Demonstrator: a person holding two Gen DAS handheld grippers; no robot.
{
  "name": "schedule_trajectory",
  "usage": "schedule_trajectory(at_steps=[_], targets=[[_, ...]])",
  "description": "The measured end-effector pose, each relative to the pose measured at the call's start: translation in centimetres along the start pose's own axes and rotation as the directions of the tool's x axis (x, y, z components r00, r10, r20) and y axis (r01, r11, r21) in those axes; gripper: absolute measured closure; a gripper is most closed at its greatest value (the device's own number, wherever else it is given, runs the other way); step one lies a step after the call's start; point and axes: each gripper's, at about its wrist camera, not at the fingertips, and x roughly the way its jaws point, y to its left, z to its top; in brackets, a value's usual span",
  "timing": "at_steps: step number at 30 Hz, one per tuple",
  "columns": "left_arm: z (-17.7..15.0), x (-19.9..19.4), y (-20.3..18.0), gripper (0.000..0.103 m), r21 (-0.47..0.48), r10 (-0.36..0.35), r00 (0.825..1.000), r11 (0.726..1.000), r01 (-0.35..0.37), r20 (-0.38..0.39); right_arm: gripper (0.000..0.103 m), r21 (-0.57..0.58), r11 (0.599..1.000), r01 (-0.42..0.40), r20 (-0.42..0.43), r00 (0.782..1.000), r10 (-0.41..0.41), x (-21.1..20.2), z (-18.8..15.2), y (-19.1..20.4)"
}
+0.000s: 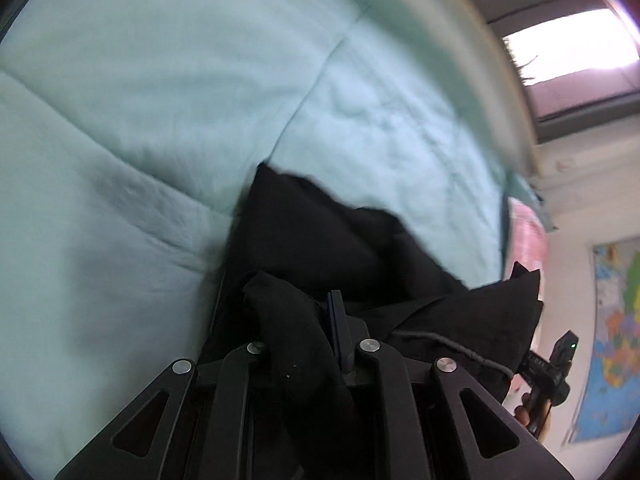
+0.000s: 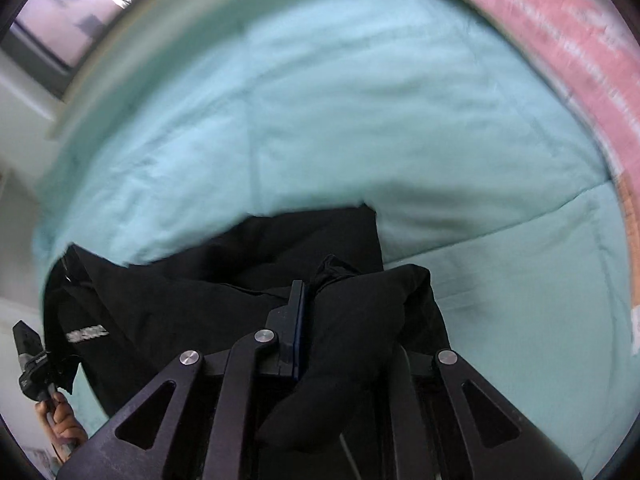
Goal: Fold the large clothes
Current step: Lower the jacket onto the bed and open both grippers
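A: Black garment (image 1: 320,240), plain dark cloth, bunched and creased, small white label near one edge.

B: Position?

A: Lifted over the pale green bedspread (image 1: 140,120), stretched in a sagging span, both ends gathered into folds.

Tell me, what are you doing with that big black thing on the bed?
A person is folding a large black garment over a bed with a light green cover. The left hand-held gripper is shut on one bunched part of the cloth, and the right hand-held gripper is shut on another. The garment is stretched between them above the bed, and the blur suggests it is being swung. A pink cloth lies at the bed's edge.
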Motion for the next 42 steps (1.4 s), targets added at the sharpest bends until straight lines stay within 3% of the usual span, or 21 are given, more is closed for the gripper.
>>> schedule_trajectory(at_steps=[3, 8, 10, 13, 15, 18, 20, 22, 24, 27, 28, 30, 32, 34, 36, 38, 39, 40, 42], targets=[[0.3, 3.0, 1.0, 0.086, -0.001, 0.015, 0.999, 1.0, -0.015, -0.038, 0.089, 0.048, 0.999, 0.001, -0.068, 0.998, 0.003, 4.4, 0.1, -1.1], [0.5, 4.4, 0.6, 0.086, 0.083, 0.052, 0.996, 0.996, -0.046, -0.07, 0.089, 0.038, 0.999, 0.021, -0.101, 0.995, -0.017, 7.7, 0.2, -1.4], [0.5, 3.8, -0.1, 0.084, 0.142, 0.046, 0.994, 0.989, -0.031, -0.102, 0.089, 0.027, 0.999, 0.018, -0.111, 0.994, -0.015, 7.1, 0.2, -1.3], [0.4, 0.6, -1.1, 0.08, 0.223, 0.018, 0.991, 0.975, 0.012, -0.132, 0.084, 0.056, 0.998, -0.043, -0.114, 0.992, 0.049, 4.5, 0.6, -2.1], [0.4, -2.2, -1.1, 0.077, 0.229, -0.041, 0.987, 0.97, 0.077, -0.156, 0.081, 0.072, 0.992, -0.101, -0.101, 0.989, 0.108, 1.9, 0.7, -2.7], [-0.2, -6.6, -0.6, 0.074, 0.181, -0.154, 0.966, 0.964, 0.192, -0.206, 0.073, 0.064, 0.977, -0.202, -0.084, 0.975, 0.207, -2.7, 0.4, -3.4], [-1.3, -9.5, -1.0, 0.068, 0.197, -0.19, 0.96, 0.953, 0.231, -0.205, 0.07, 0.022, 0.975, -0.219, -0.095, 0.971, 0.22, -5.6, -0.4, -3.6], [-2.3, -11.6, -2.3, 0.031, 0.267, -0.163, 0.973, 0.942, 0.203, -0.164, 0.069, -0.024, 0.981, -0.195, -0.084, 0.978, 0.192, -7.5, -1.3, -3.2], [-3.2, -14.0, -3.5, 0.025, 0.326, -0.154, 0.982, 0.927, 0.183, -0.11, 0.068, -0.046, 0.979, -0.197, -0.065, 0.979, 0.193, -9.3, -2.1, -3.1], [-2.9, -17.2, -3.8, 0.025, 0.319, -0.261, 0.963, 0.908, 0.27, -0.072, 0.062, 0.001, 0.957, -0.289, -0.04, 0.956, 0.289, -10.7, -2.5, -3.2], [-2.6, -17.9, -3.8, 0.024, 0.327, -0.257, 0.966, 0.909, 0.256, -0.042, 0.062, 0.002, 0.956, -0.293, -0.032, 0.956, 0.293, -11.1, -2.5, -3.1], [-2.2, -18.3, -4.0, 0.023, 0.342, -0.182, 0.983, 0.925, 0.163, 0.024, 0.06, 0.001, 0.953, -0.304, -0.004, 0.953, 0.304, -12.1, -2.6, -2.8], [-1.6, -17.0, -4.1, 0.023, 0.324, -0.114, 0.993, 0.941, 0.097, 0.034, 0.056, 0.007, 0.941, -0.338, 0.005, 0.941, 0.338, -12.7, -2.7, -2.6], [-1.0, -15.0, -3.9, 0.023, 0.309, -0.05, 0.997, 0.95, 0.032, 0.052, 0.052, -0.015, 0.948, -0.319, 0.015, 0.948, 0.319, -13.3, -3.1, -2.2], [-0.1, -12.2, -3.9, 0.023, 0.289, 0.071, 0.993, 0.953, -0.094, 0.09, 0.052, -0.064, 0.971, -0.23, 0.04, 0.972, 0.232, -14.1, -3.6, -1.7], [0.5, -9.4, -4.4, 0.023, 0.3, 0.179, 0.975, 0.93, -0.211, 0.129, 0.051, -0.1, 0.979, -0.176, 0.082, 0.979, 0.184, -14.9, -3.9, -1.4], [0.7, -8.6, -4.7, 0.023, 0.315, 0.189, 0.973, 0.922, -0.223, 0.135, 0.047, -0.118, 0.98, -0.161, 0.1, 0.98, 0.173, -15.1, -3.9, -1.3], [1.0, -7.2, -5.1, 0.023, 0.333, 0.194, 0.971, 0.914, -0.231, 0.142, 0.033, -0.138, 0.981, -0.136, 0.119, 0.981, 0.153, -15.0, -3.8, -1.2], [2.0, -4.7, -5.2, 0.023, 0.334, 0.207, 0.967, 0.91, -0.245, 0.146, 0.015, -0.168, 0.984, -0.051, 0.168, 0.983, 0.08, -13.4, -2.9, -1.2]])
